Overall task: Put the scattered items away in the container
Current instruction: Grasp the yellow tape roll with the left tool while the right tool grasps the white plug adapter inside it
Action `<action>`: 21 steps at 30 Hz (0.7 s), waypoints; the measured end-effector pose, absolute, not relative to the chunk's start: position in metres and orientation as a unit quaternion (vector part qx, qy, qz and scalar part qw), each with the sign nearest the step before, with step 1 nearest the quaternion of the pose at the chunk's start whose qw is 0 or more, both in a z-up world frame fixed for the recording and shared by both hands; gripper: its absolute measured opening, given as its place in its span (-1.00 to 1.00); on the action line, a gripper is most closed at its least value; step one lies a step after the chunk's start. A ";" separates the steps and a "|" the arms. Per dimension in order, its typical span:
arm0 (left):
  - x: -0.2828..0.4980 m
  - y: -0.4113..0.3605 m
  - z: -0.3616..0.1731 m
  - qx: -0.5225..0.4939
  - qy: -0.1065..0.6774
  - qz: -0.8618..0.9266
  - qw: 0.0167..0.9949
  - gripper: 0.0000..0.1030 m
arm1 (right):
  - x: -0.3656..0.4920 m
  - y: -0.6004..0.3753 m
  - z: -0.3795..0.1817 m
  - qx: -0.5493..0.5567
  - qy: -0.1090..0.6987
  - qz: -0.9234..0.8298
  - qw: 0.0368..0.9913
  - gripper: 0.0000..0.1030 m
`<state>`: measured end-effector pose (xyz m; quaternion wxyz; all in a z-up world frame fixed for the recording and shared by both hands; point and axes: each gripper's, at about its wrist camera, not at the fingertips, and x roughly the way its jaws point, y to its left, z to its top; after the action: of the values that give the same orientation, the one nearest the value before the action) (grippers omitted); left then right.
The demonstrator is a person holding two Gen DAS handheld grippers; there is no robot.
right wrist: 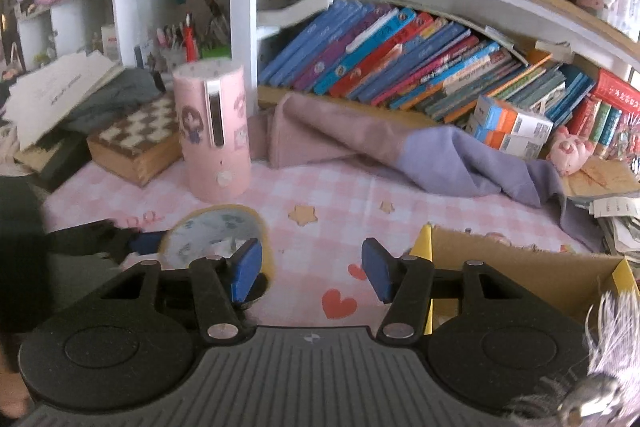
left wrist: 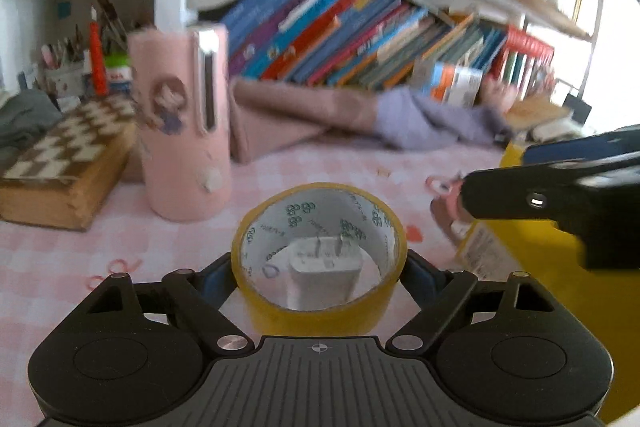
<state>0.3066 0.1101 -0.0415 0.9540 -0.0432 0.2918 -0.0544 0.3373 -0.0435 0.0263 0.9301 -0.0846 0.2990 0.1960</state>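
Observation:
A yellow tape roll [left wrist: 320,307] sits between the blue pads [left wrist: 214,279] of my left gripper [left wrist: 318,275], which press on both of its sides. Through the roll's hole I see a white plug adapter [left wrist: 324,267]. From the right wrist view the roll [right wrist: 218,231] looks tilted and blurred at the lower left. My right gripper [right wrist: 312,271] stands open over the pink checked cloth with nothing between its fingers. In the left wrist view it [left wrist: 468,195] reaches in from the right. The yellow cardboard box [right wrist: 520,259] stands just right of it, and shows in the left wrist view as the box [left wrist: 532,267].
A tall pink cylinder [left wrist: 184,131] and a chessboard box [left wrist: 68,163] stand at the back left. A folded pink and lilac cloth [right wrist: 400,147] lies in front of the bookshelf [right wrist: 400,67]. A lilac tassel with a metal part [right wrist: 608,347] shows at the lower right.

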 end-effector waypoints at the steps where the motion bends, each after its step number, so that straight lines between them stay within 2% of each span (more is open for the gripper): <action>1: 0.299 0.115 -0.037 -0.050 0.288 -0.047 0.955 0.69 | 0.338 -0.043 0.029 -0.083 0.295 0.198 0.931 0.07; 8: 0.249 0.156 -0.017 -0.126 0.275 0.009 0.953 0.69 | 0.347 -0.024 0.018 -0.080 0.316 0.224 0.918 0.09; 13: 0.224 0.167 -0.010 -0.121 0.281 0.044 0.951 0.70 | 0.356 0.000 -0.006 -0.082 0.352 0.237 0.902 0.23; 21: 0.202 0.176 -0.001 -0.113 0.286 0.070 0.949 0.70 | 0.374 0.040 -0.045 -0.073 0.391 0.208 0.894 0.25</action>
<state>0.2022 0.1762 -0.0012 0.9489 -0.1135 0.2859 0.0699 0.3737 0.0403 -0.0451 0.8936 -0.0733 0.3909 0.2079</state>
